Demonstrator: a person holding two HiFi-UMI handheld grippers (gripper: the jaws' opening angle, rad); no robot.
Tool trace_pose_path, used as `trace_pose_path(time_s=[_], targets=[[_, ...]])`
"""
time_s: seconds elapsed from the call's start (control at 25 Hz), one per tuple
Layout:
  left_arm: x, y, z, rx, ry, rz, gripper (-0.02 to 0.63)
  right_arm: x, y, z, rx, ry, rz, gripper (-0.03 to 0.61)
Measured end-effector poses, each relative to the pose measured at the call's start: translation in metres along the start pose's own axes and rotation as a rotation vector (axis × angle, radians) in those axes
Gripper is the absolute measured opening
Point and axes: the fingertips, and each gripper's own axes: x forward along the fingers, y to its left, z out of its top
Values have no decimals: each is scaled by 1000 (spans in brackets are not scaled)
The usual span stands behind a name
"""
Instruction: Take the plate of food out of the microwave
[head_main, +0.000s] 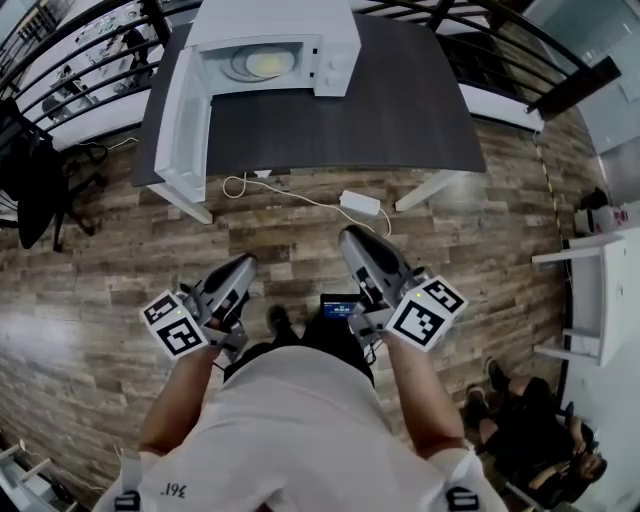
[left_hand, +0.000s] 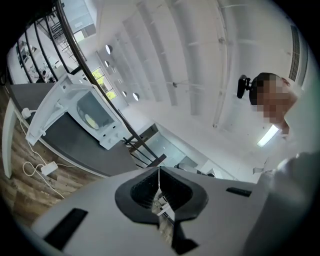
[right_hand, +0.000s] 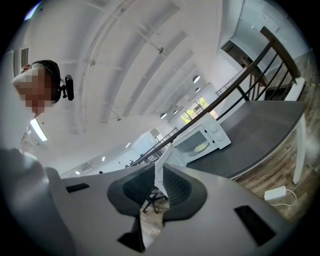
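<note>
The white microwave (head_main: 335, 45) stands at the back of a dark grey table (head_main: 400, 110) with its door (head_main: 185, 125) swung wide open to the left. Inside lies a plate of pale yellow food (head_main: 262, 64), also visible in the left gripper view (left_hand: 91, 120) and the right gripper view (right_hand: 201, 147). Both grippers hover at waist height over the wooden floor, well short of the table. My left gripper (head_main: 243, 262) (left_hand: 159, 172) is shut and empty. My right gripper (head_main: 352, 236) (right_hand: 159, 167) shows a narrow gap with nothing in it.
A white power adapter (head_main: 362, 202) and its cable lie on the floor before the table. A black railing (head_main: 560, 60) runs behind. A dark office chair (head_main: 35, 180) stands at left, a white table (head_main: 590, 290) at right, and a seated person (head_main: 530, 430) lower right.
</note>
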Motion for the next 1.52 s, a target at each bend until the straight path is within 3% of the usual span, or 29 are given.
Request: trace_pose_path(time_s=[0.32,0.6,0.88,1.16,1.52], targets=[[39,47,30,60,-9,70,8,60,-47,24,3,32,15,49],[106,107,75,112,-38,186,8,138,-107,71,14,99,71,49],[180,164,107,130,-54,284,8,199,-182,109,38,159,52,49],[221,212,122,124,-41,354,8,257,-230,117,133,214,24,49],[237,268,141,114,0,384,8,304,-259,91,202,237,-80,49]])
